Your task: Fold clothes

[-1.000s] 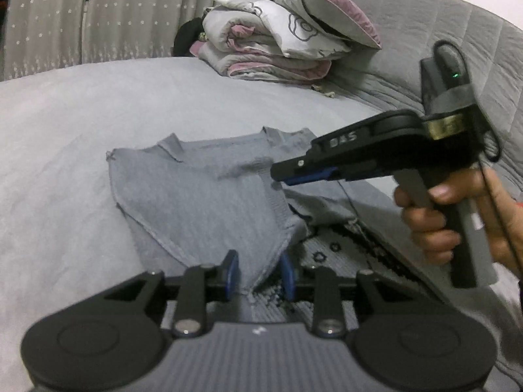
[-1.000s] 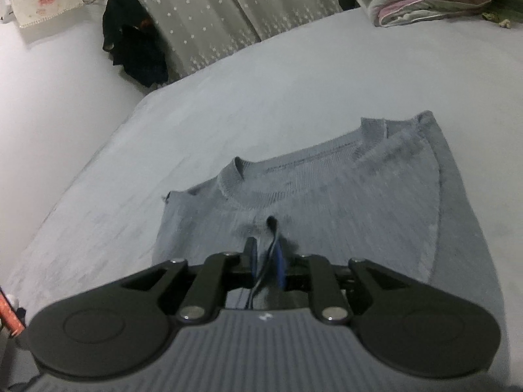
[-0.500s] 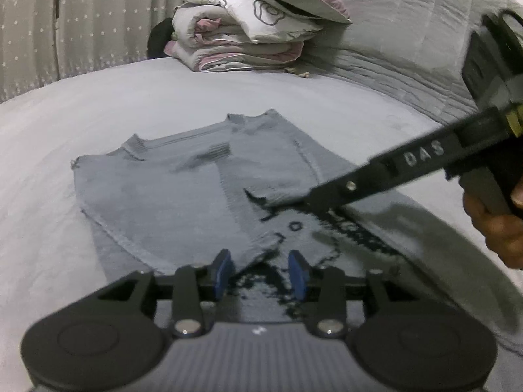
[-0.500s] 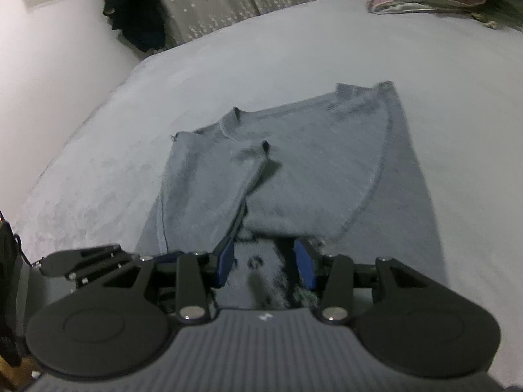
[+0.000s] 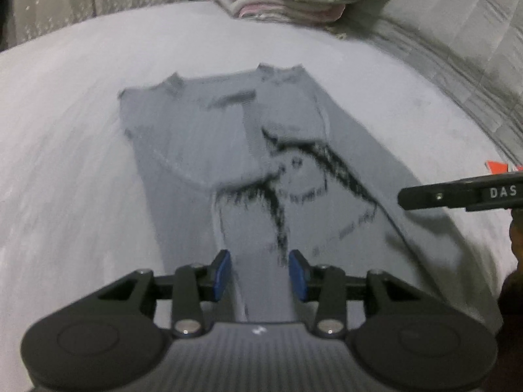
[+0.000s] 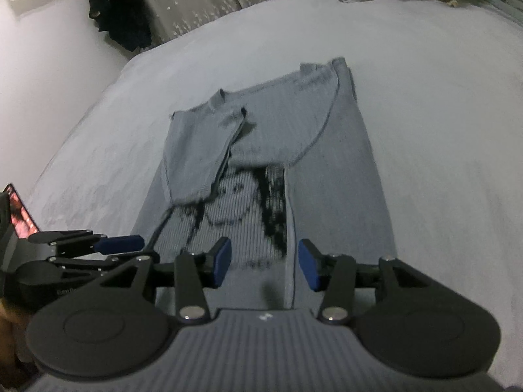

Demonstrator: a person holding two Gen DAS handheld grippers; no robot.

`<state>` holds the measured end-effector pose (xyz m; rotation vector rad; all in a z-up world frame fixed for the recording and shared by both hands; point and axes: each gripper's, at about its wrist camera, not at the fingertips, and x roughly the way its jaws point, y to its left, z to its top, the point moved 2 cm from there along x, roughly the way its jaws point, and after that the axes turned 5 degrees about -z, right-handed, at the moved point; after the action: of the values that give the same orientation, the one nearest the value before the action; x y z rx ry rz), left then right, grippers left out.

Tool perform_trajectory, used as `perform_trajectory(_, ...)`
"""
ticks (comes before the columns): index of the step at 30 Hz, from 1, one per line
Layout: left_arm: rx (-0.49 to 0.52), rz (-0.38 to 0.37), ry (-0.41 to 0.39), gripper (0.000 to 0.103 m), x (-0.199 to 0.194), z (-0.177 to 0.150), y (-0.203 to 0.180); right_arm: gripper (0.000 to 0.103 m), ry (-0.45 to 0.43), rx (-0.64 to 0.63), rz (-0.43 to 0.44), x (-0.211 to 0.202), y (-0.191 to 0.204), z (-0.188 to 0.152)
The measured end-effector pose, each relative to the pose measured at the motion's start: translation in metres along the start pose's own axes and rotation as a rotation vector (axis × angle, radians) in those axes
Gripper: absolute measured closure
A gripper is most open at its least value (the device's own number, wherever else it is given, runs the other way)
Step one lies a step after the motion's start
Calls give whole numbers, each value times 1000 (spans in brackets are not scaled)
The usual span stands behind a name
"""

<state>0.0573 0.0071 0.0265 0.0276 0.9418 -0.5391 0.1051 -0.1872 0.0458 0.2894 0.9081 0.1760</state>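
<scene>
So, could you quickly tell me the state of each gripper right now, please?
Left gripper: open, holding nothing, above the grey knitted sweater.
Right gripper: open, holding nothing, also over the sweater.

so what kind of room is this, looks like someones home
Most likely a bedroom at home. A grey sweater lies spread on a wide bed, folded bedding is stacked at the far end against a padded headboard, and dotted curtains hang behind.
</scene>
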Motion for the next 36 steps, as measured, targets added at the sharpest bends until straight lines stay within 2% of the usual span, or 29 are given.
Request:
perform_trajectory(6, -1, 3, 76, 64, -20, -37, -15, 53, 14, 14, 36, -11, 0, -32)
perform_trajectory(10, 8, 36, 110, 64, -30, -57, -24, 53, 5, 22, 47, -15, 0, -50)
perform_trajectory(17, 40, 65, 116, 64, -48, -78, -37, 53, -21, 5, 4, -24, -7, -69)
perform_trajectory(23, 36, 84, 97, 67, -58, -94, -40, 53, -41, 61, 18, -37, -20, -75)
perform_trajectory(25, 48, 99, 95, 71, -58, -99, -43, 53, -53, 68, 22, -42, -21, -77)
perform_trajectory(28, 49, 133, 83, 87, -60, -102, -44, 53, -54, 61, 34, -47, -21, -81)
perform_trajectory(29, 43, 132, 75, 94, -62, -102, -45, 53, -51, 53, 31, -47, -21, -82)
perform_trajectory(30, 39, 124, 65, 97, -64, -102, -46, 53, -48, 44, 21, -47, -20, -84)
perform_trajectory(36, 29, 57, 5, 99, -76, -96, -59, 53, -42, 42, 5, -48, -22, -89)
